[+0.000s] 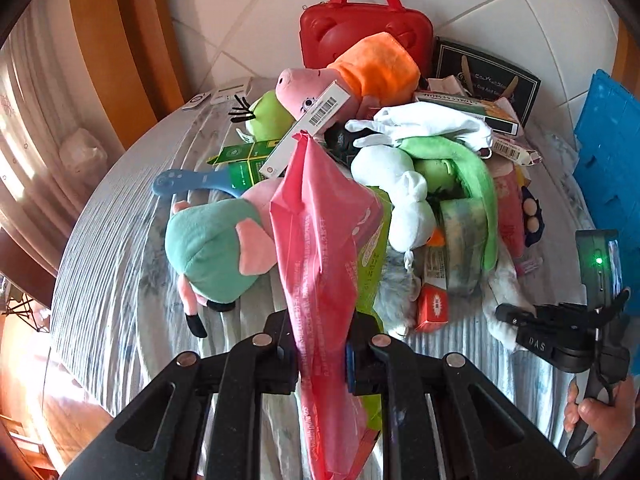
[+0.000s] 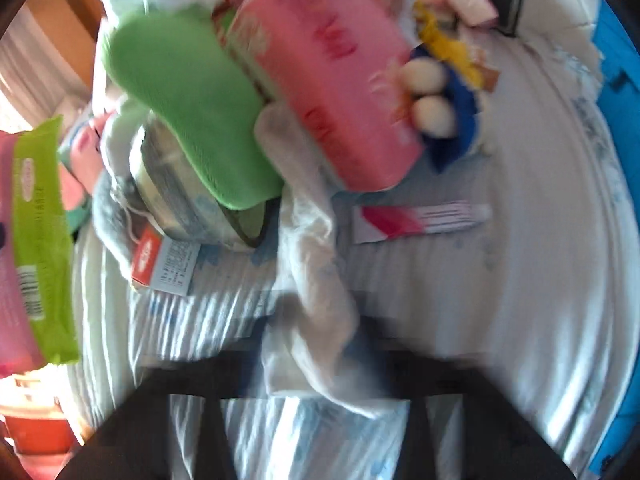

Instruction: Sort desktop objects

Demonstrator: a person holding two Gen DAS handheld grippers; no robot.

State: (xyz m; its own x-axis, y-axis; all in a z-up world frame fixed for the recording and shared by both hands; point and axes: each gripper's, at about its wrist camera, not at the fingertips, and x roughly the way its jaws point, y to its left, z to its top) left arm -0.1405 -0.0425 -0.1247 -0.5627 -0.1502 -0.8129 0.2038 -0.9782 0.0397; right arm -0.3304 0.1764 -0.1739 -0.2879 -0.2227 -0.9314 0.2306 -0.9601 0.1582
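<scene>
The worktop [image 1: 104,248] under its pale striped cloth carries a heap of mixed things, and I go through it from the big pieces down. At the far edge a red carry case [image 1: 360,28] stands upright against the tiled wall, with a black printed box [image 1: 488,76] just beside it and a blue crate [image 1: 608,160] off to the right. In front of the case lies a pink pig plush in an orange dress [image 1: 360,72], and nearer me a second pig plush in a teal dress [image 1: 212,248] lies on the cloth. A white plush with a green scarf [image 1: 404,184] sits in the middle of the pile. Among them are a green carton [image 1: 244,164], a blue spoon [image 1: 188,182] and a small red box [image 1: 434,306].

My left claw [image 1: 322,356] is clamped on a pink and green wipes pack [image 1: 320,240], which stands up out of the jaws, raised clear of the cloth in front of the heap.

My right claw [image 2: 316,360] is closed too, pinching a crumpled white plastic bag [image 2: 312,280] that trails toward the pile; that view is blurred. Just beyond it I see a pink tissue pack [image 2: 332,92], a green plush flap [image 2: 192,116] and a flat pink and white sachet [image 2: 420,220] lying apart on the cloth.
</scene>
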